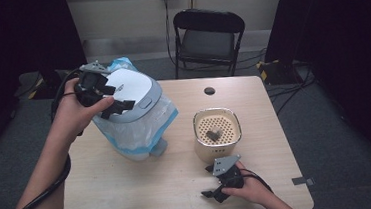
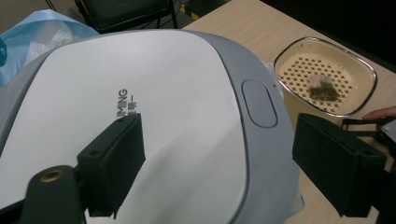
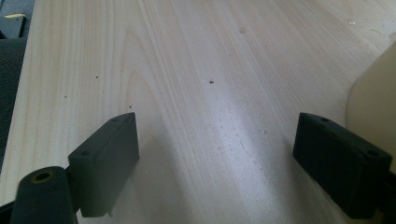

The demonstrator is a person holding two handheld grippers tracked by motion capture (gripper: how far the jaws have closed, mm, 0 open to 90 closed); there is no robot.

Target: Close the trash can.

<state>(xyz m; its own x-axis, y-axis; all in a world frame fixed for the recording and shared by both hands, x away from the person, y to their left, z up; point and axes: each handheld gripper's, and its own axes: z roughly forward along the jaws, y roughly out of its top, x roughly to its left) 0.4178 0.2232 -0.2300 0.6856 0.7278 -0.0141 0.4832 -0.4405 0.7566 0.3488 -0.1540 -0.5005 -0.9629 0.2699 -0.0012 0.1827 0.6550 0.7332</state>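
Observation:
A small bin with a white and grey lid point(image 1: 131, 90) point(image 2: 163, 107) and a pale blue bag liner point(image 1: 143, 130) point(image 2: 37, 32) stands on the left half of the table. My left gripper point(image 1: 116, 109) point(image 2: 217, 158) hovers just over the lid's near edge, open, with nothing between its fingers. To the right stands a cream pot point(image 1: 218, 144) point(image 2: 327, 70) with a perforated insert, and a used tea bag point(image 1: 214, 134) point(image 2: 323, 87) lies in it. My right gripper point(image 1: 213, 194) point(image 3: 215, 158) rests low over the bare wood in front of the pot, open and empty.
The light wooden table point(image 1: 130, 189) has a round cable hole point(image 1: 209, 90) near its far edge. A black folding chair point(image 1: 209, 35) stands behind it. Dark curtains flank both sides, and cables lie on the floor at the right.

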